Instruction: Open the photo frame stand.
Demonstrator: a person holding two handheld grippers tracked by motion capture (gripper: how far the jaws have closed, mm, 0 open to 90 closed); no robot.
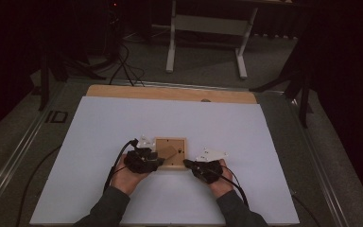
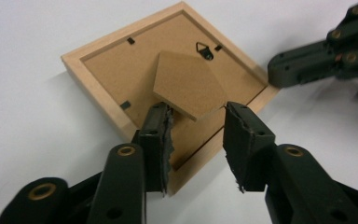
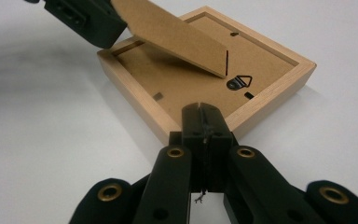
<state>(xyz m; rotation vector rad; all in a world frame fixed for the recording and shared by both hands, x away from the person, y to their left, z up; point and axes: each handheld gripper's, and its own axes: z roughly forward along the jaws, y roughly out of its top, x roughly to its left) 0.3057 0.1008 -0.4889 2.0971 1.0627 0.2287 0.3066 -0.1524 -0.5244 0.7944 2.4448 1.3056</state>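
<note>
left fingers (image 2: 192, 140) stood half open astride the raised stand flap (image 2: 189, 84), pads off it, apparently to swing it out | right fingers (image 3: 204, 122) were pressed shut, tips against the frame (image 3: 279, 91) edge, seemingly to brace it | frame lay face down mid-tabletop (image 1: 99, 142) between both hands

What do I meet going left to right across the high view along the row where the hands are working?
Left hand → left tongs → wooden picture frame lying face down → right tongs, shut → right hand. All rest on the white sheet.
</note>
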